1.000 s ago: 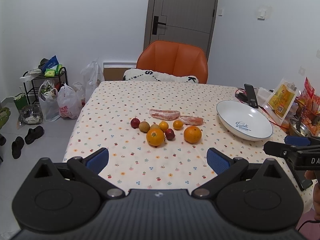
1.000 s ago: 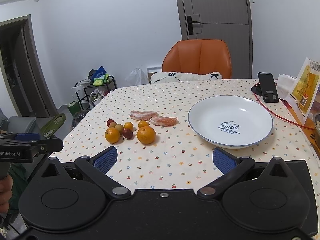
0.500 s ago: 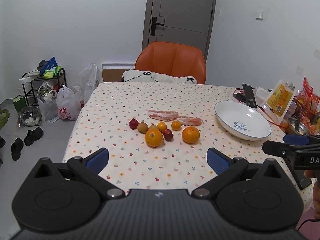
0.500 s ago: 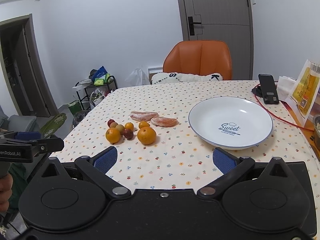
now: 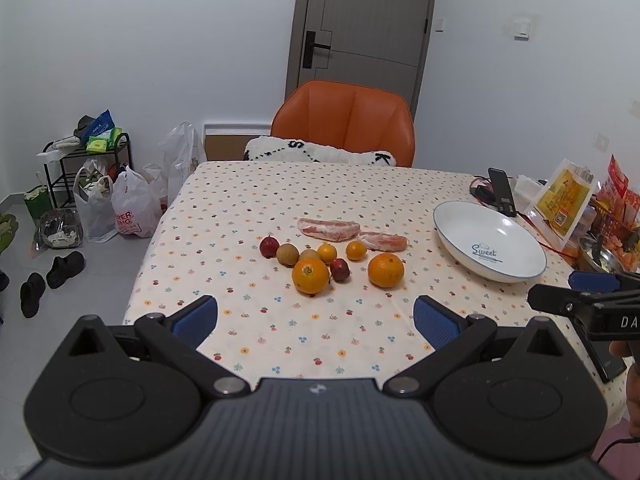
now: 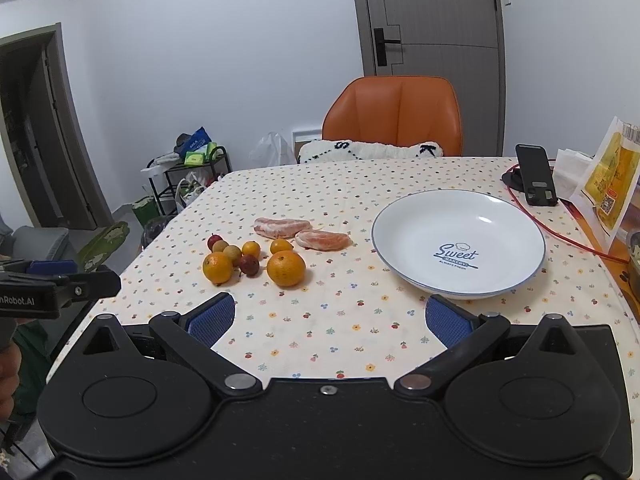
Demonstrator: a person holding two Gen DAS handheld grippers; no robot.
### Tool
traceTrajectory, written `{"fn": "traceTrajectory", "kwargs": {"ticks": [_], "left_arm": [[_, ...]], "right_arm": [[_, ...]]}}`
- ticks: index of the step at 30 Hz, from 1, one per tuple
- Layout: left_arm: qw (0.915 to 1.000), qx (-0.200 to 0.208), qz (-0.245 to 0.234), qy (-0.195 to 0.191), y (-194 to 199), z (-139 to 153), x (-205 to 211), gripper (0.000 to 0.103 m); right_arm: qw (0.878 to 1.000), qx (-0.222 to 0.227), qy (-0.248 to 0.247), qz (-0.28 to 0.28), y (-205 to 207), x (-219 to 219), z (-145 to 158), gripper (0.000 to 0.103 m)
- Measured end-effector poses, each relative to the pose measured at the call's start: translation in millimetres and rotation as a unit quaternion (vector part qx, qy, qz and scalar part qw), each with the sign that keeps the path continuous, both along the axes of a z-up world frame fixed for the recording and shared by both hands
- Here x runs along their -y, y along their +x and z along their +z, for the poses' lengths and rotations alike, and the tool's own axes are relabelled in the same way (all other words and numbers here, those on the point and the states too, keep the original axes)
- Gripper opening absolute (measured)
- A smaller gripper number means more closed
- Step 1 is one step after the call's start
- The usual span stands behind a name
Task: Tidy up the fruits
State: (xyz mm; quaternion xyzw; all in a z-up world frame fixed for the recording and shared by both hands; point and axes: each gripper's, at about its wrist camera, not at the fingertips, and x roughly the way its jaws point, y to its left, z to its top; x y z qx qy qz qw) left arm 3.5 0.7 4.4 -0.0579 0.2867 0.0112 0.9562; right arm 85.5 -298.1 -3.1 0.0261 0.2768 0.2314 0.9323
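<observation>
- Left wrist view: the left gripper (image 5: pixel 316 318) hangs above the near edge of the table (image 5: pixel 240 200), its blue pads spread wide with nothing between them. Only this view shows the floor at 9 o'clock: dark slippers (image 5: pixel 52 276), plastic bags (image 5: pixel 132 208) and a black rack (image 5: pixel 86 160). The right gripper (image 5: pixel 560 294) pokes in at 3 o'clock, side-on, so I cannot tell from here how its fingers stand.
- The fruits sit in a cluster at mid-table: two oranges (image 5: pixel 310 275), small round red, brown and yellow fruits behind them, and two peeled citrus segments (image 5: pixel 328 229) at 12 o'clock of the cluster, long axes running from 9 to 3 o'clock. The white plate (image 5: pixel 490 248) lies well apart at 3 o'clock, holding no fruit.
- Right wrist view: the right gripper (image 6: pixel 330 320) shows its pads wide apart and bare. This view alone shows a dark doorway (image 6: pixel 36 132) at 9 o'clock and the plate (image 6: pixel 458 204) close up, printed "Sweet". The fruit cluster lies at 10 o'clock of the gripper, oranges (image 6: pixel 286 268) nearest, segments (image 6: pixel 282 227) behind.
- An orange chair (image 6: pixel 394 116) stands at the table's far edge before a grey door (image 6: pixel 432 40); a phone (image 6: pixel 536 180) leans at 2 o'clock.
</observation>
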Motion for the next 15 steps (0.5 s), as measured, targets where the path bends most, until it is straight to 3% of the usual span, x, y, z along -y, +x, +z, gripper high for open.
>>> {"fn": "traceTrajectory", "kwargs": {"ticks": [15], "left_arm": [[0.9999,-0.010,0.000,-0.004,41,-18,-10,0.103]], "right_arm": [[1.000,-0.014,-0.004,0.021,37,-13,-17,0.103]]}}
